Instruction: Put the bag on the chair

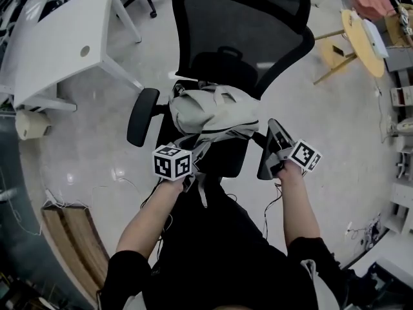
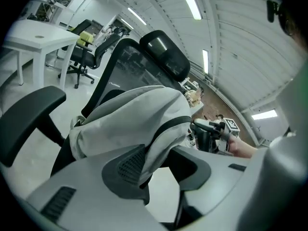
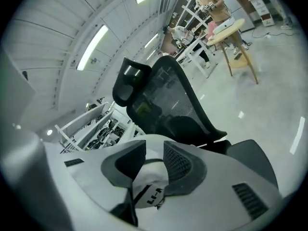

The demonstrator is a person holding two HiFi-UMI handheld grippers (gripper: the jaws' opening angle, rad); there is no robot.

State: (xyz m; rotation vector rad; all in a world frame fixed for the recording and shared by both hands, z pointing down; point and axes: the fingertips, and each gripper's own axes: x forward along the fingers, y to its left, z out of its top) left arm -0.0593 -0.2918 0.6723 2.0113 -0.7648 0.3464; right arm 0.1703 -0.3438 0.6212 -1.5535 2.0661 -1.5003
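Since the bag rests on the chair seat, slumped against the backrest, left gripper and right gripper both stand jaws apart by the seat's front corners, clamping nothing.

A grey bag sits on a black chair.
The bag lies on the seat of the chair, up against its net back. The left gripper is right at the bag's near edge. The right gripper is over an armrest, just beside the bag. A white table stands at the top left. A round wooden table stands at the top right. The floor is pale and shiny.
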